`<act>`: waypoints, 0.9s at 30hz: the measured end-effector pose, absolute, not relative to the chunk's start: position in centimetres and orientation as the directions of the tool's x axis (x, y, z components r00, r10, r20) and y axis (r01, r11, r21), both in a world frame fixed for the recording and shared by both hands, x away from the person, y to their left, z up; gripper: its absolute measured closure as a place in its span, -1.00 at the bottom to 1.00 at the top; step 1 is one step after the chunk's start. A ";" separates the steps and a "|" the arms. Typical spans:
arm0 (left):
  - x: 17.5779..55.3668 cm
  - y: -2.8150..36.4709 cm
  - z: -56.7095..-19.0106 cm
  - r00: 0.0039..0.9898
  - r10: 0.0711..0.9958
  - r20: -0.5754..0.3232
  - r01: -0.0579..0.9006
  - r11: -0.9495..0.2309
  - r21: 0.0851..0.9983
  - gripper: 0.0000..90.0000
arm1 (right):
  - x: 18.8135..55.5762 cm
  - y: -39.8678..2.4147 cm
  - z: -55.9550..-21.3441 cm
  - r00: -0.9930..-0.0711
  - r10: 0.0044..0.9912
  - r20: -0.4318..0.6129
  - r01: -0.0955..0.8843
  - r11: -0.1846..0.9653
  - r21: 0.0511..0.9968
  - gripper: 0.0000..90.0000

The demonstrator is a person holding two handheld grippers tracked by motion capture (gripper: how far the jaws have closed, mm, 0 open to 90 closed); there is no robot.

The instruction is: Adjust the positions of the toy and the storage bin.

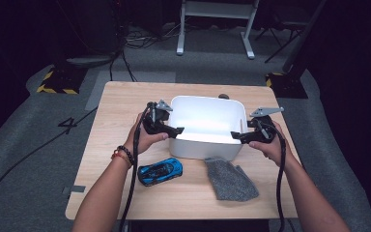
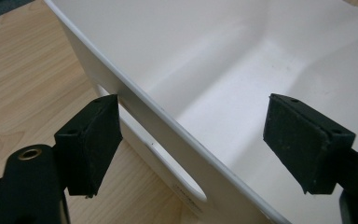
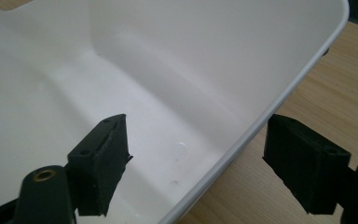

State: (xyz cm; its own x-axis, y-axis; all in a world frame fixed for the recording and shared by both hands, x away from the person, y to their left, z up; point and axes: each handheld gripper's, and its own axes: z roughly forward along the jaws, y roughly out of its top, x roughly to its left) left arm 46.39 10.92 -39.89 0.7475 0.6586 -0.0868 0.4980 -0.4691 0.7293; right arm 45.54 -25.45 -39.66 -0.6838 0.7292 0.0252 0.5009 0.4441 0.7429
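Dark floor with cables lies all around the light wooden bench (image 1: 125, 104), which sits in the middle of the high view.

On the bench stands a white tub (image 1: 204, 126), near the middle of the frame and a bit toward the top. The left tongs (image 1: 178, 130) are at the tub's left wall. In the left gripper view the left tongs (image 2: 191, 144) are spread wide, with one black pad (image 2: 91, 142) outside the tub and the other pad (image 2: 305, 140) over the inside. The white rim runs between them, and the outer pad is just beside the wall. The inner pad does not touch it.

The right tongs (image 1: 235, 137) are at the tub's right wall. In the right gripper view the right tongs (image 3: 198, 158) are spread wide too. One pad (image 3: 100, 163) hangs inside the tub and the other pad (image 3: 305, 161) is outside over the wood, with the rim between them. The outer pad is just beside the rim; I cannot tell if it touches.

A hand holds each pair of tongs, and both arms come up from the bottom of the high view.

Lower down, in front of the tub, a blue toy car (image 1: 160, 170) lies at the lower left of the tub. A grey cloth (image 1: 231, 180) lies at the lower right, its top edge just beside the tub's front wall.
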 end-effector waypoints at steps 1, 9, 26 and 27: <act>46.0 11.0 -39.9 0.748 0.658 -0.087 0.495 -0.467 0.733 -0.57 | 45.4 -25.4 -39.6 -0.687 0.727 0.022 0.499 0.449 0.741 -0.51; 44.2 11.3 -39.7 0.746 0.660 -0.089 0.490 -0.453 0.744 -0.55 | 44.0 -24.9 -39.5 -0.690 0.724 -0.002 0.499 0.477 0.723 -0.54; 42.3 11.4 -39.9 0.755 0.651 -0.073 0.482 -0.476 0.736 -0.54 | 42.1 -24.9 -40.0 -0.720 0.693 0.039 0.502 0.481 0.719 -0.56; 42.2 11.3 -40.0 0.755 0.651 -0.080 0.486 -0.472 0.735 -0.54 | 42.0 -24.9 -40.0 -0.720 0.693 0.037 0.500 0.481 0.720 -0.56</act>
State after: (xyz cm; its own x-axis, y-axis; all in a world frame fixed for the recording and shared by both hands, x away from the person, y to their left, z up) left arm 42.16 11.32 -39.98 0.7546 0.6513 -0.0804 0.4861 -0.4724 0.7353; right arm 42.01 -24.89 -39.99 -0.7198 0.6932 0.0367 0.5002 0.4814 0.7198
